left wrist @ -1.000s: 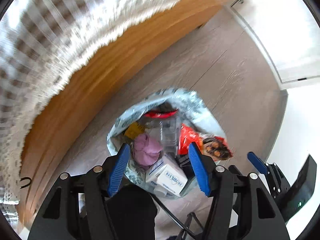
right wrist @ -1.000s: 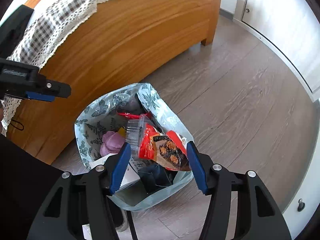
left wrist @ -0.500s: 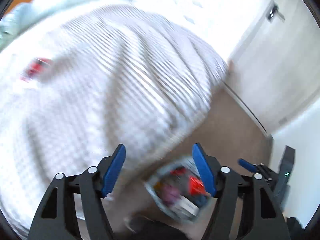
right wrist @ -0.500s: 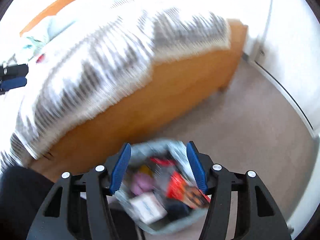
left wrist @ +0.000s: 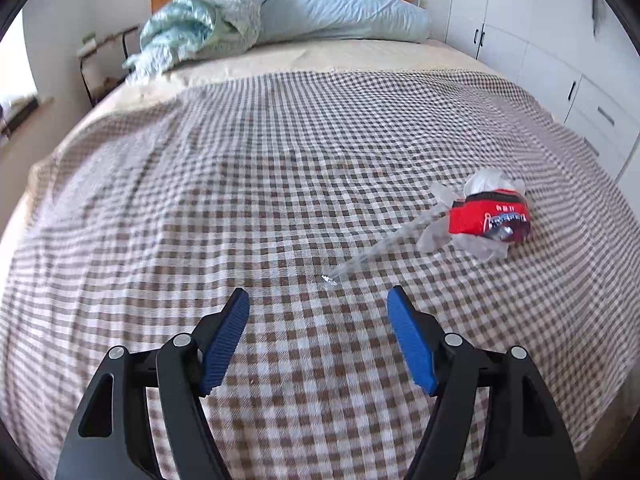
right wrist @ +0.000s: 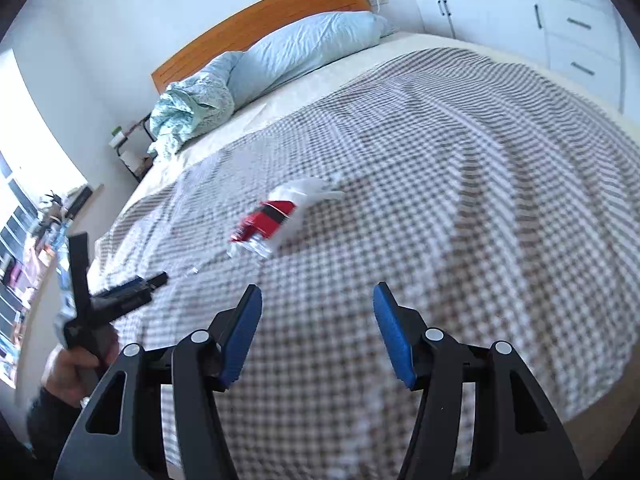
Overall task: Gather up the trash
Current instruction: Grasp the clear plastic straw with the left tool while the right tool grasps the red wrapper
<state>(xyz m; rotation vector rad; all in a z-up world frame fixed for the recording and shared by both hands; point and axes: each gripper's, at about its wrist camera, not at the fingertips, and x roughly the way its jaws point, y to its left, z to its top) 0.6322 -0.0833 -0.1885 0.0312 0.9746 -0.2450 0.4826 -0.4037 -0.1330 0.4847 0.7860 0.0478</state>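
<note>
Beyond both empty tongs [left wrist: 318,300] [right wrist: 316,298], red wrapper [left wrist: 490,218] on bedspread [left wrist: 240,184]

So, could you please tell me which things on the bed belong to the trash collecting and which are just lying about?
For the job:
- red wrapper
- clear plastic strip

Just lying about:
- pillow
- crumpled blanket
- checked bedspread
</note>
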